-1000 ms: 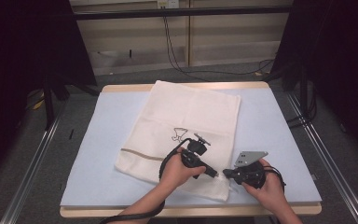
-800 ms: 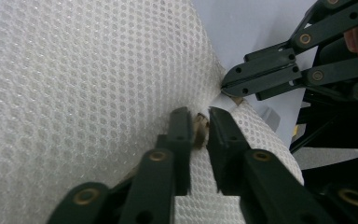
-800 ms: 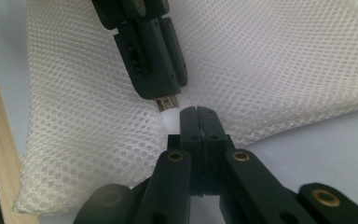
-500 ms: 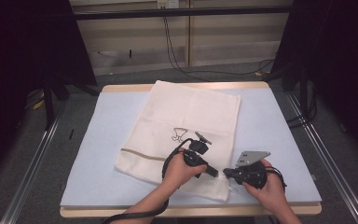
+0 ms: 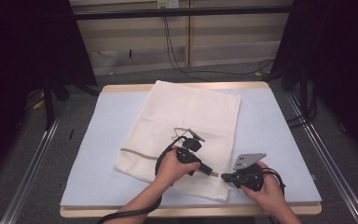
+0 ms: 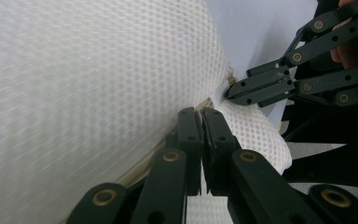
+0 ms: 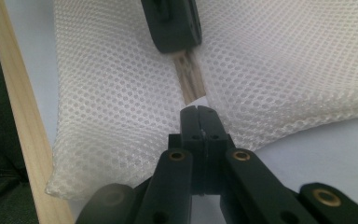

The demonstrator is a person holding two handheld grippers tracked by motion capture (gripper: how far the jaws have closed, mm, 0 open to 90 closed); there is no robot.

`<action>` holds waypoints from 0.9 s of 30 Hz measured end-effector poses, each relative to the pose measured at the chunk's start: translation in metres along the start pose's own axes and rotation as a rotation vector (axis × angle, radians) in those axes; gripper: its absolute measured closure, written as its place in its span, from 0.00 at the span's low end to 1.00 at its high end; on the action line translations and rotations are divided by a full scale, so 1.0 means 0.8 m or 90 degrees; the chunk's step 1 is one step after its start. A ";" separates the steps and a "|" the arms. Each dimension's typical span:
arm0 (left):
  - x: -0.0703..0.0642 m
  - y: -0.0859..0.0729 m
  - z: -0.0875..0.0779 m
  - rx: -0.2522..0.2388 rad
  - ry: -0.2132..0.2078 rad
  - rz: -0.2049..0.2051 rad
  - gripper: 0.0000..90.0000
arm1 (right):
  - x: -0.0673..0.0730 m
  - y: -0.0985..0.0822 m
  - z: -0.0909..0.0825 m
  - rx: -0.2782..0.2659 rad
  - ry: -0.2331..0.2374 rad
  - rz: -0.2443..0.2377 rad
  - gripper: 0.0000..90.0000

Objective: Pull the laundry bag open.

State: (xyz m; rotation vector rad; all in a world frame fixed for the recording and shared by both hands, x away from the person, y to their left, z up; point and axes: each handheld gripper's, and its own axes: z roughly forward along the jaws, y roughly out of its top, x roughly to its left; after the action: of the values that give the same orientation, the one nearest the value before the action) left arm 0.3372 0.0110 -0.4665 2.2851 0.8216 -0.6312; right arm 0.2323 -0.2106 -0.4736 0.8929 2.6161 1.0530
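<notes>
White mesh bag [image 5: 191,123], tan zip strip, L gripper [image 5: 210,171] + R gripper [image 5: 226,177] both clamped on zip.

White mesh bag [image 6: 98,79] covers most of the frame, its weave blurred at left, sharper near centre. A tan band [image 6: 140,170] runs along the bag's edge, down toward lower left. Left gripper [image 6: 201,122] rises from the bottom, jaws drawn together on the mesh at that band; they have just been closing. Right gripper [image 6: 235,91] enters from upper right, tips pinched on the bag's edge just beside. Pale blue table cover [image 6: 261,32] beyond.
</notes>
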 end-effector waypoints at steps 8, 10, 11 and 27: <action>0.014 -0.012 -0.030 -0.003 0.017 0.002 0.97 | 0.002 0.003 0.000 0.011 -0.008 -0.014 1.00; 0.020 -0.014 -0.039 -0.007 0.017 -0.005 0.97 | 0.002 0.003 0.000 0.013 -0.008 -0.013 1.00; 0.022 -0.016 -0.042 -0.013 0.004 -0.015 0.97 | 0.002 0.003 0.000 0.012 -0.006 -0.014 1.00; 0.040 -0.027 -0.075 -0.028 0.026 -0.020 0.97 | 0.002 0.002 -0.001 0.010 -0.011 -0.013 1.00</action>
State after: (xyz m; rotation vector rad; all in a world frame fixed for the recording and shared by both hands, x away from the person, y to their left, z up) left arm 0.3579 0.0778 -0.4531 2.2560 0.8839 -0.5766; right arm 0.2312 -0.2090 -0.4722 0.8731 2.6165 1.0171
